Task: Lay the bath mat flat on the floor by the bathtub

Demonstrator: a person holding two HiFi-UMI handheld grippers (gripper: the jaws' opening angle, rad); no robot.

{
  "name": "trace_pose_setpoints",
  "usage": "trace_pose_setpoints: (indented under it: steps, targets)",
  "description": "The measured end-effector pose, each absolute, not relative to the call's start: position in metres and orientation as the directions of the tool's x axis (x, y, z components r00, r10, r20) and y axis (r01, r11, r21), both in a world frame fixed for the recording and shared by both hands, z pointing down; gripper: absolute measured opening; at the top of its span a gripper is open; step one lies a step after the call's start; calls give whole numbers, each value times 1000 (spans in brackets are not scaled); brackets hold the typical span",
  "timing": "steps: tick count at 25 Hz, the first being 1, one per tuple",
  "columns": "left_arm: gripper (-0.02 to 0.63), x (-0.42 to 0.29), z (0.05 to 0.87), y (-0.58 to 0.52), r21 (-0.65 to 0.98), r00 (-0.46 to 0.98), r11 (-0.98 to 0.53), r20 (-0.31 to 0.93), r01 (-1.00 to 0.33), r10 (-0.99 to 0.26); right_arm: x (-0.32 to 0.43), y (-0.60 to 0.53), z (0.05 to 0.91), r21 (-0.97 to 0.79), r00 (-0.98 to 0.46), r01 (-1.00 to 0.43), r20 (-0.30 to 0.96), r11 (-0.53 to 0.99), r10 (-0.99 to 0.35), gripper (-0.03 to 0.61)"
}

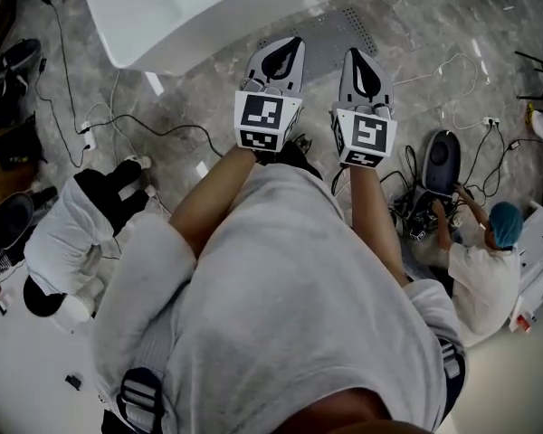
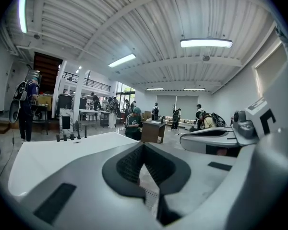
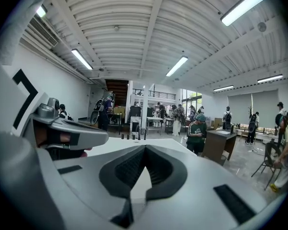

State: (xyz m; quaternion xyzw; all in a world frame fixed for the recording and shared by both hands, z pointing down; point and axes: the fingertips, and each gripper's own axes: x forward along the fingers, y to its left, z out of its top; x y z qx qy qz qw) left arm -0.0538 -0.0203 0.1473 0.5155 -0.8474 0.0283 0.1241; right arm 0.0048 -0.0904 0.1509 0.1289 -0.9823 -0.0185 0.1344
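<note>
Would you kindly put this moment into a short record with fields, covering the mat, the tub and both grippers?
bath mat: grey, appears flat on the floor, partly hidden by the grippers
bathtub: white, right beside the mat
left gripper: shut, empty, over the mat in the head view
right gripper: shut, empty, alongside the left one
floor: grey marble, cables trailing across it
</note>
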Motion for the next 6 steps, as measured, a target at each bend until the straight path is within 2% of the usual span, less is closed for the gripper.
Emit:
trace_pose_setpoints:
  steps: [6]
  targets:
    - [11, -70, 144, -21, 71, -437, 465, 242, -882, -866, -17, -86, 146, 64, -940, -232, 244, 971, -240, 6]
